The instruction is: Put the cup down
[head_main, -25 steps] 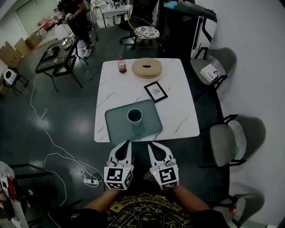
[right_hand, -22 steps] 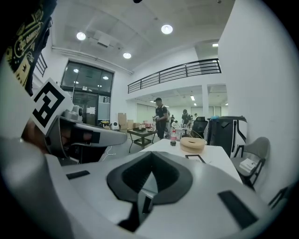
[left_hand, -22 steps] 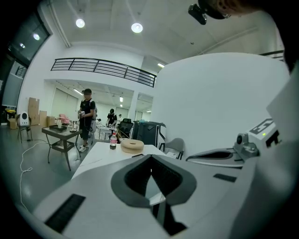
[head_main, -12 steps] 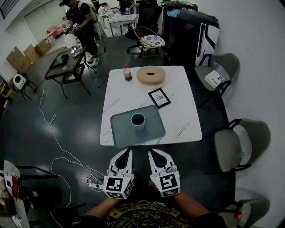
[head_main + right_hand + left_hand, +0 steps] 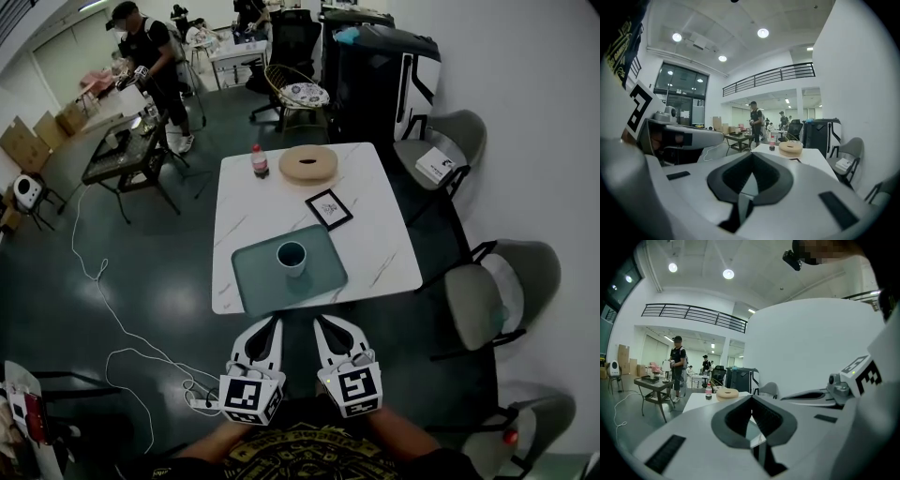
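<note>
Little had moved beyond the head camera's framing: the cup stood upright on the green tray on the table as before, well clear of both tools, so the put-down looked done. The left gripper and right gripper hung just short of the table's near edge, each with jaws closed together on nothing. Neither gripper view showed the cup, and its dark inside could not be read.
</note>
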{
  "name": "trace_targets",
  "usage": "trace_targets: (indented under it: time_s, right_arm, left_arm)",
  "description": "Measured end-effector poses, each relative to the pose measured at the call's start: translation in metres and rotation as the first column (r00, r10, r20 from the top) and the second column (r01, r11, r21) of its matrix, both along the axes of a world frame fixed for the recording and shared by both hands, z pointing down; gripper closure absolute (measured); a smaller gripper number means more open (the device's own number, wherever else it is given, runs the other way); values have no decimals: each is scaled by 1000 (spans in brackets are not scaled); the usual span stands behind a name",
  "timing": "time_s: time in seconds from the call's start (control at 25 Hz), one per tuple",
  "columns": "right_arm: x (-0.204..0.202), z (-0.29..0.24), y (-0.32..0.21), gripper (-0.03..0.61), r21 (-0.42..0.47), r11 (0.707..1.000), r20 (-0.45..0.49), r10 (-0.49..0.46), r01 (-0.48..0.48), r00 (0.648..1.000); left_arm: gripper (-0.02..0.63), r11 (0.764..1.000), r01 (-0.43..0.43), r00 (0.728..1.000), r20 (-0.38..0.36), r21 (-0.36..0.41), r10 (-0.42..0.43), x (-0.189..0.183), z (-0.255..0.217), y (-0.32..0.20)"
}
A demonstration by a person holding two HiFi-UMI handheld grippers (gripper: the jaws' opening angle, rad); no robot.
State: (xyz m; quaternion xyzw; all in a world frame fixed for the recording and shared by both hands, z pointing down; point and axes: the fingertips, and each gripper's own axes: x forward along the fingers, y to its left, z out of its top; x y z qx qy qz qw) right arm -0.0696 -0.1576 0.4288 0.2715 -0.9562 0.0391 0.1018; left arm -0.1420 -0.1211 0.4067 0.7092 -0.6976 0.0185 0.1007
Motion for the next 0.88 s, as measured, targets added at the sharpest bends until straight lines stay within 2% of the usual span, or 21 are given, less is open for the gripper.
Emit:
trace_targets:
  time_s: [0.32, 0.6, 0.88]
  right_arm:
    - [-14, -15, 36, 571, 1, 992, -14, 123, -123, 992]
    - [-21, -21, 73, 571, -5, 982, -4, 189, -189, 982]
    - [-16, -31, 103, 571, 1, 975, 3, 220, -220, 975]
  left_arm:
    - [603, 994, -103, 994, -23, 18, 104, -23, -10, 33]
    - [603, 981, -194, 980, -48, 2, 194, -31, -5, 62]
    - [603, 955, -295, 942, -154, 35, 297, -21, -3, 78]
